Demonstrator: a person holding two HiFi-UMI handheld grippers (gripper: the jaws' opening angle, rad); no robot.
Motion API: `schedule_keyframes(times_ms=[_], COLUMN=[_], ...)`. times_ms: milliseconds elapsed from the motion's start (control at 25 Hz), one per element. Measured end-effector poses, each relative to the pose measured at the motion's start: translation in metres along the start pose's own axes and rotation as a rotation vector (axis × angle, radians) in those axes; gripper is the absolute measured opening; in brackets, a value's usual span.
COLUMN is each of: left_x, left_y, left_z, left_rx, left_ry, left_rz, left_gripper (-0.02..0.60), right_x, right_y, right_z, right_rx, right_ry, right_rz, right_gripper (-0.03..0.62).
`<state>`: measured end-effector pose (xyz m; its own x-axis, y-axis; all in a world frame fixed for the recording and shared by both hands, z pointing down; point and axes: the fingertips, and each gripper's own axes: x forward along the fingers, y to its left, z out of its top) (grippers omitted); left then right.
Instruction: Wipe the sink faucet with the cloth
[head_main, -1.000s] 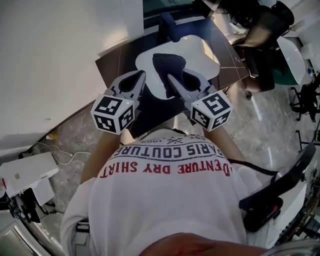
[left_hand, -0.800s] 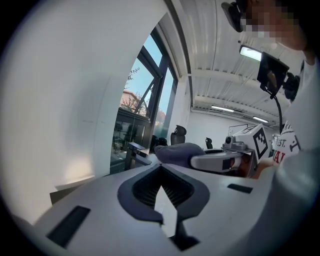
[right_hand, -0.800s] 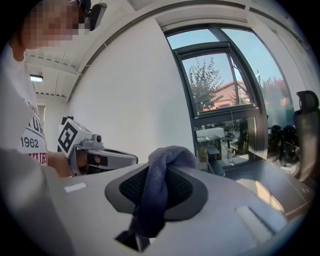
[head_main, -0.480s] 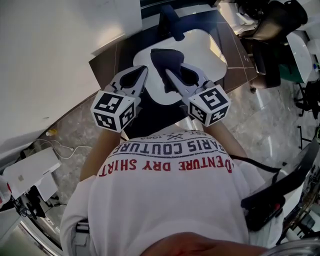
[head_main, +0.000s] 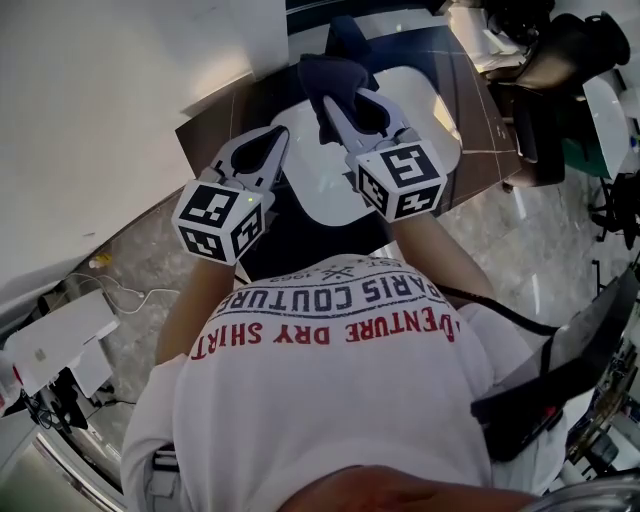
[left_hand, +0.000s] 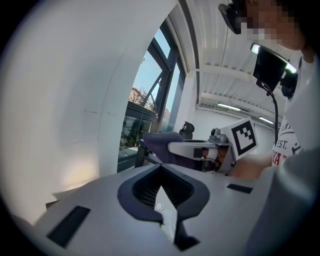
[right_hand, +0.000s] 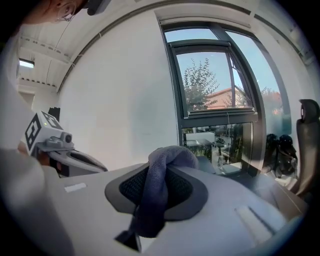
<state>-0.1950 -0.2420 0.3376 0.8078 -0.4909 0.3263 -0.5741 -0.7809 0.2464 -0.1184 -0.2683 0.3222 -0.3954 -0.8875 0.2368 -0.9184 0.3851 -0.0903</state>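
Note:
In the head view a white sink (head_main: 320, 190) is set in a dark counter (head_main: 225, 125). The dark faucet (head_main: 347, 32) stands at its far rim, partly hidden by the cloth. My right gripper (head_main: 328, 97) is shut on a dark blue cloth (head_main: 330, 75), held over the far part of the basin just in front of the faucet. In the right gripper view the cloth (right_hand: 155, 195) drapes over the closed jaws. My left gripper (head_main: 279, 133) is shut with nothing in it, over the sink's left rim. The left gripper view shows its closed jaws and the cloth (left_hand: 162, 144).
A white wall (head_main: 110, 90) runs along the left of the counter. A dark chair (head_main: 545, 60) stands at the right, beyond the counter's edge. On the floor at the left lie a white box (head_main: 55, 340) and a cable (head_main: 130, 305). A window (right_hand: 215, 85) is behind the sink.
My right gripper has carried the cloth away from me, across the basin and up to the faucet. The left gripper has shifted only slightly.

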Motion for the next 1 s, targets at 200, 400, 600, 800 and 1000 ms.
schedule_keyframes(times_ms=[200, 400, 600, 800, 1000], left_x=[0.004, 0.016, 0.024, 0.026, 0.028], left_y=[0.024, 0.04, 0.05, 0.061, 0.068], left_z=[-0.004, -0.009, -0.013, -0.02, -0.025], left_rx=[-0.019, -0.044, -0.054, -0.073, -0.083], left_ry=[-0.007, 0.015, 0.021, 0.033, 0.04], left_rz=[0.033, 0.036, 0.032, 0.037, 0.042], left_gripper=[0.002, 0.001, 0.0, 0.002, 0.002], right_x=[0.046, 0.08, 0.102, 0.119, 0.132], right_y=[-0.021, -0.043, -0.054, -0.066, -0.071], right_z=[-0.004, -0.01, -0.015, -0.024, -0.034], right_rx=[0.011, -0.012, -0.007, 0.045, 0.04], right_ry=[-0.004, 0.017, 0.022, 0.033, 0.055], right_rz=[-0.065, -0.139, -0.165, -0.214, -0.252], right_gripper=[0.069, 0.069, 0.069, 0.069, 0.069])
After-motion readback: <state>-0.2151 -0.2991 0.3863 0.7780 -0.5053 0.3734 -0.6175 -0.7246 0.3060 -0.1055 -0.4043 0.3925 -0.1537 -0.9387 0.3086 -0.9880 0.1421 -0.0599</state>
